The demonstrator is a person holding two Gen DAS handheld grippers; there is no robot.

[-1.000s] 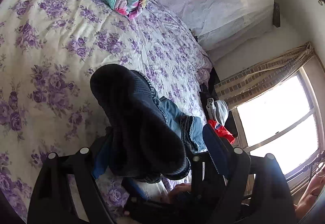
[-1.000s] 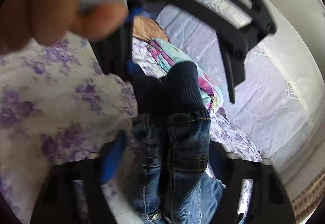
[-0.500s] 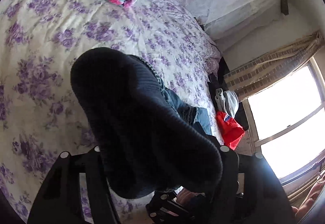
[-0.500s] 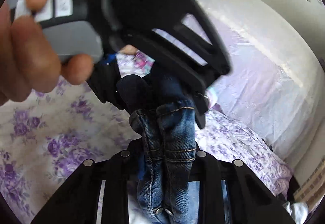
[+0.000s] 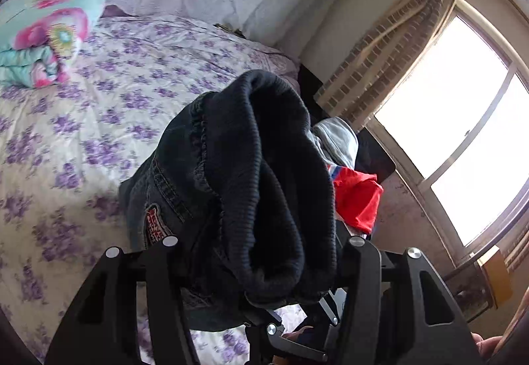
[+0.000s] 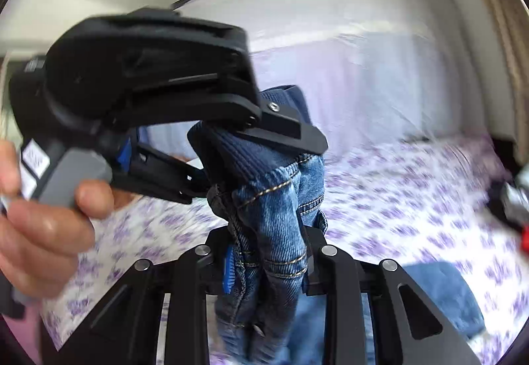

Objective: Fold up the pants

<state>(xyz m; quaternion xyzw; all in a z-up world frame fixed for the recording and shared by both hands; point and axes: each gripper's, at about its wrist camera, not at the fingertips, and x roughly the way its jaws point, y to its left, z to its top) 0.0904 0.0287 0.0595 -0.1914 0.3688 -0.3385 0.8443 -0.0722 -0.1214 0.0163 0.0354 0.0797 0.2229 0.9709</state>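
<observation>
Lifted clear of the bed point(image 5: 99, 107), bunched denim pants point(image 5: 231, 186), dark ribbed waistband uppermost, clamped from two sides at once. In the left wrist view, left gripper point(image 5: 258, 249) closing on the thick waistband roll, fabric filling the whole gap between its jaws and spilling forward over them, a red-and-white patch on the denim showing just beside the left finger. In the right wrist view, right gripper point(image 6: 264, 252) pinched tight on a narrow twist of blue denim point(image 6: 271, 232), stitched seams running down between the fingers, rest of the cloth hanging below. Directly ahead, the left gripper seen from the other side point(image 6: 211, 163), gripping the ribbed band just above the right one's hold, a person's hand point(image 6: 43, 219) wrapped round its grey handle. Beneath, the purple-flowered sheet; at the bed's far left corner a folded teal and pink blanket point(image 5: 43, 37); off the bed's right edge, near the window point(image 5: 463, 133), a red garment point(image 5: 357, 199) on a heap of clothes.
</observation>
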